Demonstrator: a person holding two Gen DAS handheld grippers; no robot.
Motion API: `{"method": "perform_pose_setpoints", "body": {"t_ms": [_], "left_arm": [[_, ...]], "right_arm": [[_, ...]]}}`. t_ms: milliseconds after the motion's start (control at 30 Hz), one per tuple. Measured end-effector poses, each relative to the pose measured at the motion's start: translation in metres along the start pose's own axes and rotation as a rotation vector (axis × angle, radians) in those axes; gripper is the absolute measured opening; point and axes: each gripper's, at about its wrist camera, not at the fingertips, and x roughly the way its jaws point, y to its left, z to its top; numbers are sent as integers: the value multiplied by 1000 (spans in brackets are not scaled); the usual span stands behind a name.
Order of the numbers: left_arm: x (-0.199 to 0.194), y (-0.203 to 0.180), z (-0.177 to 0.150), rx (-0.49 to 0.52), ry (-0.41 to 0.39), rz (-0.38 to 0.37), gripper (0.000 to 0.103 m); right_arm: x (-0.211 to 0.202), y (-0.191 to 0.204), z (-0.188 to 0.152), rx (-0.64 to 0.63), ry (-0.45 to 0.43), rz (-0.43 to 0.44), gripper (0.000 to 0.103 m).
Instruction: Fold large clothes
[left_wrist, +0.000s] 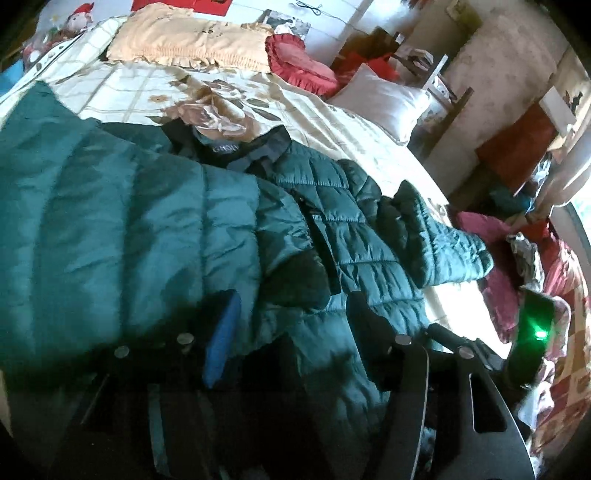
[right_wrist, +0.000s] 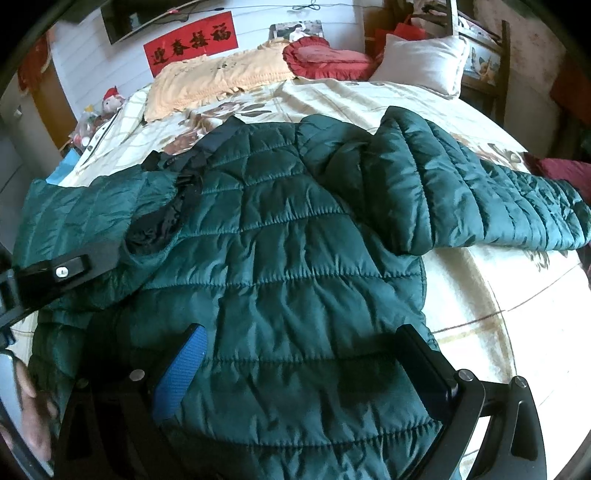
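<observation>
Right gripper (right_wrist: 306, 354) spread wide, both fingers resting over the lower body of one teal quilted jacket (right_wrist: 295, 236). Left gripper (left_wrist: 291, 317) also apart, low over the jacket's folded-in sleeve (left_wrist: 110, 229); contact unclear, view blurred. Jacket lies flat on floral bedspread (right_wrist: 480, 295). Beyond jacket: three pillows – yellow (right_wrist: 221, 77), red (right_wrist: 325, 55), white (right_wrist: 421, 62).
</observation>
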Motion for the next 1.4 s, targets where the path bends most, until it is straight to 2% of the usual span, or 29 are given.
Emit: {"method": "perform_pose_setpoints", "body": {"t_ms": [167,233,333,433,567,700,800,867,900,967,1000,1067,1167,1400], "left_arm": [[-54,15,6,-14,-70,-7,59],[-80,28,8,-16,-119,21,59],[-109,59,8,-38,-197,141,69],[-122,94,5,-78,-248,267,70],[-118,143,-5,-188,-235,366,70],[-107,178,-18,-279,-197,383,70],[-96,187,-21,-300,-166,389,70],[-91,191,-25,-308,-151,384,70],[-90,191,-26,-306,-149,386,70],[-89,189,-28,-295,-144,394,70],[-89,190,-28,-293,-142,398,70],[-88,190,-27,-297,-142,404,70],[-87,191,-26,-303,-141,407,70],[-90,188,-23,-301,-142,402,70]], "right_arm": [[-8,4,4,-3,-10,18,100],[-13,9,7,-10,-19,44,100],[-22,24,13,-30,-40,123,100],[-21,42,24,-50,-40,176,100],[-2,64,42,-50,-32,221,100],[26,79,59,-23,15,261,100],[48,93,66,-54,60,248,98],[58,97,66,-56,90,274,76],[59,98,66,-51,81,278,74],[57,100,66,-54,58,278,49],[55,101,66,-64,50,272,44],[46,104,66,-109,13,239,23],[26,106,67,-173,-63,191,16],[-31,82,78,-197,-246,93,14]]}}
